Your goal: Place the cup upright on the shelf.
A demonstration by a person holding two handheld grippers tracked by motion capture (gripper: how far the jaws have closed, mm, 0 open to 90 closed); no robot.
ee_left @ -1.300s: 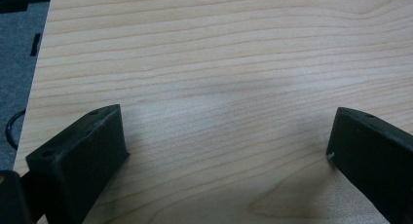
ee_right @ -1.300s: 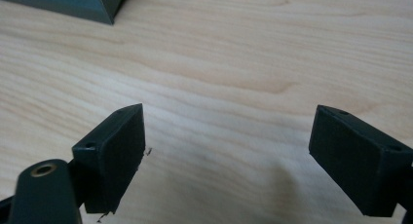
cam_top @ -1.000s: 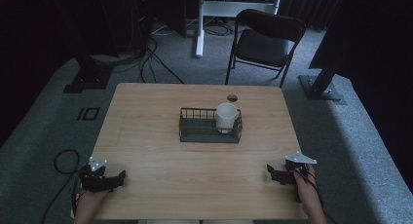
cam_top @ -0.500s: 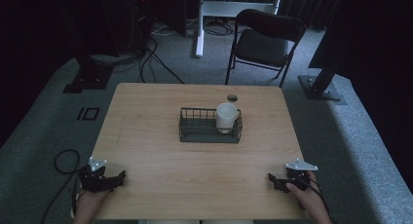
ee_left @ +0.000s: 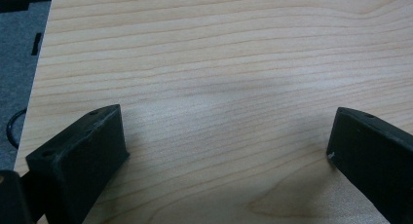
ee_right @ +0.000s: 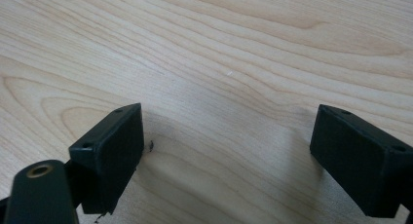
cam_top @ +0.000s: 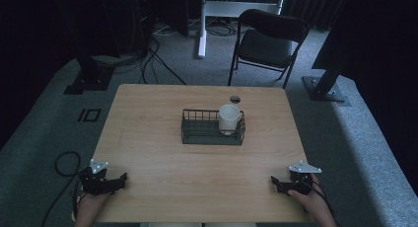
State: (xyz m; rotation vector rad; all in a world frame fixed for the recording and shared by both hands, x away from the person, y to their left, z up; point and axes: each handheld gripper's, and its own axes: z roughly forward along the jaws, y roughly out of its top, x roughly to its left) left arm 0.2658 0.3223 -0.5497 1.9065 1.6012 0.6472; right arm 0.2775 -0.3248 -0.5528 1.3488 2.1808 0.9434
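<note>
- On the wooden table [cam_top: 148, 138], near its middle, stands a dark wire basket [cam_top: 213, 128] with a white cup [cam_top: 229, 118] upright in its right end.
- Just behind the basket is a small round hole [cam_top: 235, 98] in the tabletop.
- Behind the table stands a black folding chair [cam_top: 266, 42]; cables [cam_top: 153, 59] lie on the grey carpet.
- No writing can be read.
- Left tongs [cam_top: 118, 180] rest at the near left edge, jaws wide apart and empty.
- Right tongs [cam_top: 274, 180], also open and empty, have moved nearer to the person than a second ago.
</note>
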